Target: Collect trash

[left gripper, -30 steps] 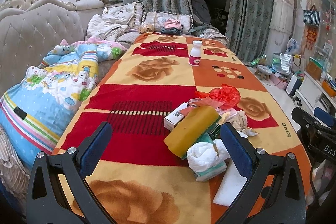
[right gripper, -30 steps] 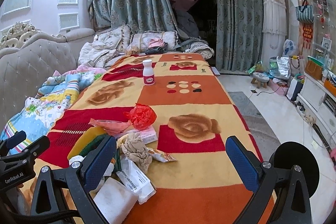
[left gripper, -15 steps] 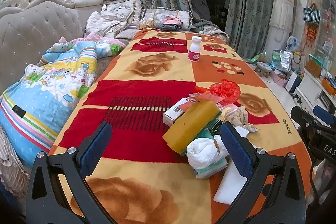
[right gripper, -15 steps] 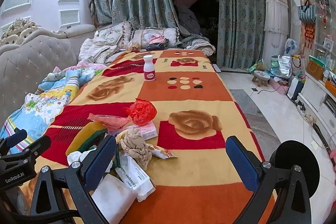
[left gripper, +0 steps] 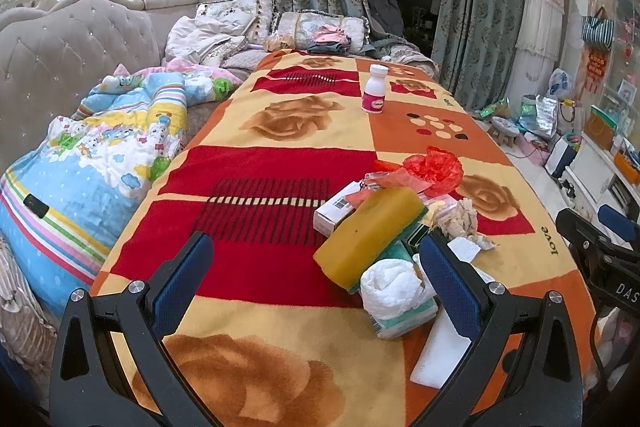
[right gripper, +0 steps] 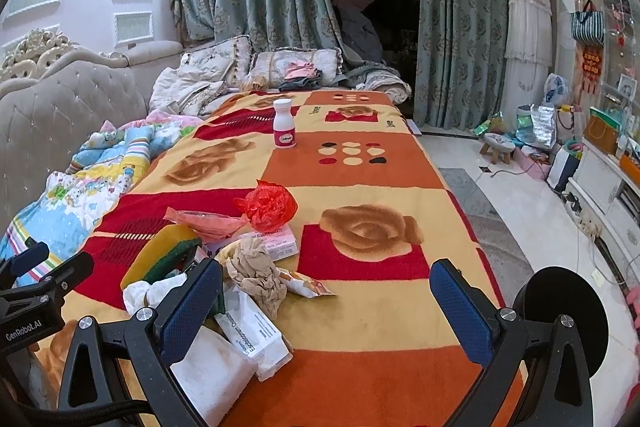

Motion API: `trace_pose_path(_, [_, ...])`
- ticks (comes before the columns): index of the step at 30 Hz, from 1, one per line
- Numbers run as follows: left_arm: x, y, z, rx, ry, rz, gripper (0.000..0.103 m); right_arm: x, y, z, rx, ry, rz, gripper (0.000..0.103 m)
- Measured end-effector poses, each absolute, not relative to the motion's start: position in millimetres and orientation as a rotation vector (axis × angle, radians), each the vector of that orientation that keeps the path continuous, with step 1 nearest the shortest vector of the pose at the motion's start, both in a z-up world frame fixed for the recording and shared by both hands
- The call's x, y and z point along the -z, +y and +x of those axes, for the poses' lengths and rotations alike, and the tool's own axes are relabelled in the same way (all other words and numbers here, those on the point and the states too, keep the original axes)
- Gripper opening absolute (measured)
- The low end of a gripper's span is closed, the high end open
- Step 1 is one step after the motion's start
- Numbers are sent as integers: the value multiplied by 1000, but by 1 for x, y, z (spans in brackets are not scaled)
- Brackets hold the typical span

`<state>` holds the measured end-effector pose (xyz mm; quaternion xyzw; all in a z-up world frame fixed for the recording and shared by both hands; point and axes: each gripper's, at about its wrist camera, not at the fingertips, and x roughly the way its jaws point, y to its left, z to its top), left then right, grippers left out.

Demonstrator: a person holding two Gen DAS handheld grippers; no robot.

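Note:
A pile of trash lies on the rose-patterned blanket (left gripper: 264,187): a yellow-green sponge (left gripper: 370,233), a white tissue wad (left gripper: 390,289), small cartons (left gripper: 336,209), a red plastic bag (left gripper: 434,169) and crumpled beige paper (left gripper: 460,217). In the right wrist view the pile shows the red bag (right gripper: 266,205), the beige wad (right gripper: 256,273), the sponge (right gripper: 164,253) and a white box (right gripper: 254,333). My left gripper (left gripper: 316,279) is open and empty, just before the pile. My right gripper (right gripper: 326,305) is open and empty, to the right of the pile.
A white bottle with a pink label (left gripper: 374,89) stands upright farther back on the blanket. A cartoon quilt (left gripper: 92,155) lies at the left against a tufted sofa (left gripper: 60,55). Floor with clutter and a small stool (right gripper: 498,145) lies to the right.
Both grippers have edged slightly forward toward the pile; the trash sits a little higher in both views. Both stay open and empty.

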<state>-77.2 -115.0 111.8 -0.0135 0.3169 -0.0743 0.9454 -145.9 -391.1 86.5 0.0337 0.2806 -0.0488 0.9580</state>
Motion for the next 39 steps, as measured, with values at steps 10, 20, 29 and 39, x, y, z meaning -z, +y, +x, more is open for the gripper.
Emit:
trace_pose_path(10, [-104,-118,-75,169,669,-2,103,-79,-395,-144,91,605,68,103])
trace_pose_path(20, [-96,-124,-77,213,715,31,102,-61,-397,-133,-1,723,45,103])
trace_pose_path(29, [-92,-134,-79,361,779,104,93,-43,-407,-94,-149,866,141,87])
trace_pose_path(39, [-93,-161,-68,484,805,167,82,-29,-373,-37,-306,960,126,54])
